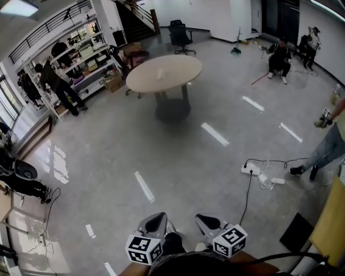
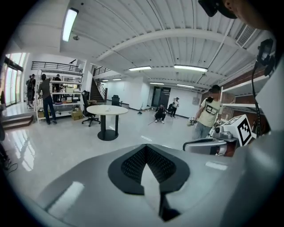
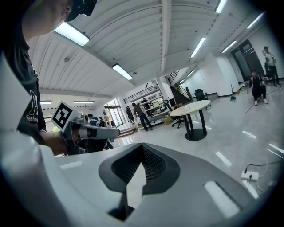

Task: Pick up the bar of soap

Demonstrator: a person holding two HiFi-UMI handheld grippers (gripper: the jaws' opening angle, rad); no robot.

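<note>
The left gripper [image 1: 157,218] and right gripper [image 1: 204,220] hold their fingers together, empty. No soap is grasped yet; a round worktop [image 1: 180,75] stands well ahead of them.

A large open lab or workshop hall: polished grey floor [image 1: 178,161], stocked storage shelves [image 1: 85,53], staircase [image 1: 136,15], strip-lit ribbed ceiling [image 2: 177,40].
</note>
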